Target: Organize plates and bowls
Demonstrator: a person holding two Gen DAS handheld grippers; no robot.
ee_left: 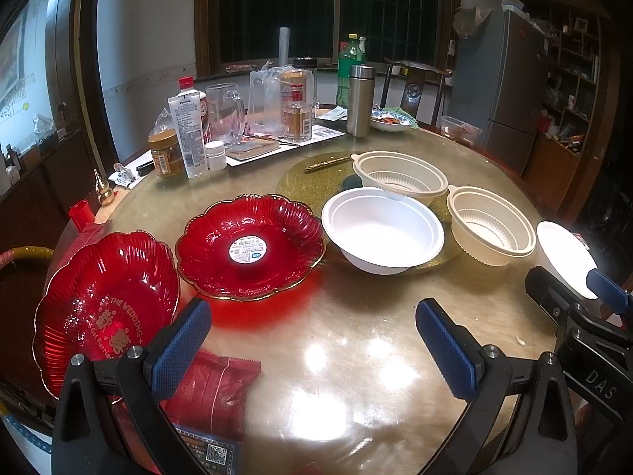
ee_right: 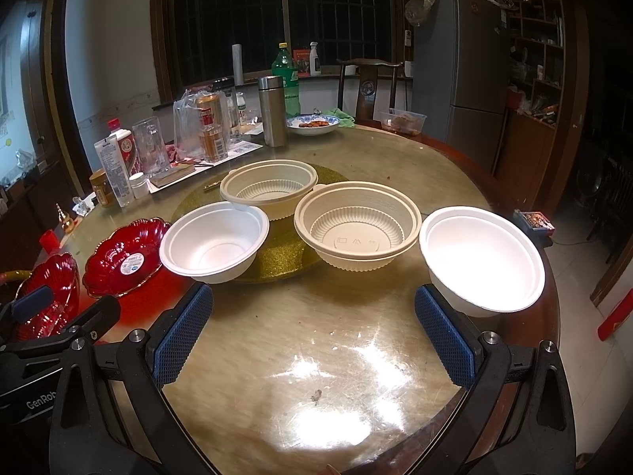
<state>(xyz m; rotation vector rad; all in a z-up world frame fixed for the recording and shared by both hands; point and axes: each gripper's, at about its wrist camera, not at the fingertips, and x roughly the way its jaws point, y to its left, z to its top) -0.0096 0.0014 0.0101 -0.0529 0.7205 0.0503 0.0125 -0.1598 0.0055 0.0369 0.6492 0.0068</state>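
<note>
Two red scalloped plates lie at the table's left: one with a white sticker [ee_left: 249, 247] [ee_right: 124, 257], one with wedding lettering [ee_left: 107, 304] [ee_right: 49, 297] at the edge. A white foam bowl [ee_left: 381, 229] [ee_right: 215, 239] sits partly on a gold mat. Two cream ribbed bowls [ee_left: 401, 176] [ee_left: 490, 225] [ee_right: 269, 188] [ee_right: 356, 223] stand behind and right. Another white foam bowl [ee_left: 565, 257] [ee_right: 480, 259] is far right. My left gripper [ee_left: 314, 344] is open and empty above bare table. My right gripper [ee_right: 312, 336] is open and empty, its right finger [ee_right: 443, 340] beside the far-right white bowl.
Bottles, jars, a glass mug, a steel flask [ee_left: 360, 101] and a blue-rimmed dish of food [ee_right: 312, 124] crowd the table's far side. A red bag [ee_left: 213, 388] lies at the near left edge. A chair [ee_right: 368, 87] and fridge [ee_right: 463, 75] stand beyond.
</note>
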